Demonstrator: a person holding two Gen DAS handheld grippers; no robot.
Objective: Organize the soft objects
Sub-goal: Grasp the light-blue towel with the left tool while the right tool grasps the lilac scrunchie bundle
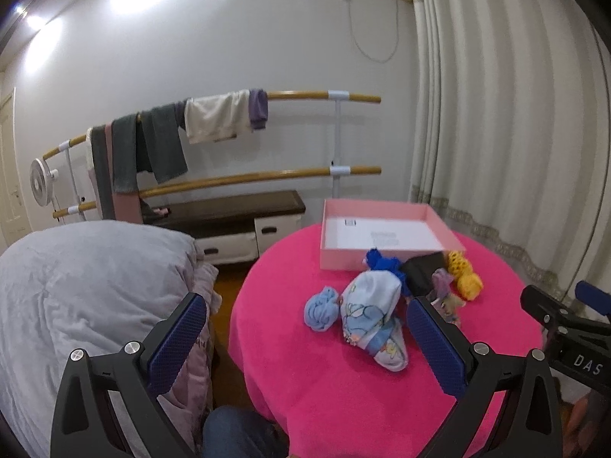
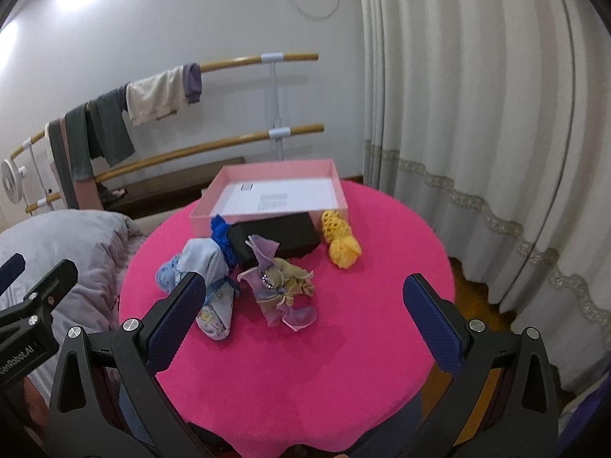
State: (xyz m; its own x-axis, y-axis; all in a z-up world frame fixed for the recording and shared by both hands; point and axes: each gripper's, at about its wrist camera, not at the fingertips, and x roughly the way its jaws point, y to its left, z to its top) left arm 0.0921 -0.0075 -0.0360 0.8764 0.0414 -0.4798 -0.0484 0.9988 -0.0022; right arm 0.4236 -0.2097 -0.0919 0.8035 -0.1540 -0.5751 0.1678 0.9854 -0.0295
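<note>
Table: a round top (image 2: 343,362) under a hot-pink fuzzy cover, with every soft thing heaped toward its far half.
Pink box: an open shallow box (image 2: 336,175) at the far edge of the table, a white sheet on its floor, nothing else in it.
Black pouch: a dark flat block (image 2: 282,234) lying right against the near wall of the box.
Printed cloth: a white and light-blue cartoon-print bundle (image 1: 376,313), the biggest soft piece, left of centre in the heap.
Yellow knit: a yellow crocheted piece (image 2: 340,242) at the right end of the heap, just beside the pouch.
Lilac and tan scarf: a knotted, gauzy tangle (image 2: 280,286) nearest the right gripper.
Royal-blue knit: a small ruffled piece (image 1: 382,261) touching the box wall and the pouch.
Pale-blue roll: a balled sock-like cloth (image 1: 320,307), leftmost, just beside the printed cloth.
Left gripper: (image 1: 305,328) spread wide, empty, hovering short of the heap.
Right gripper: (image 2: 305,307) likewise spread, nothing between its fingers, above the near side of the table.
</note>
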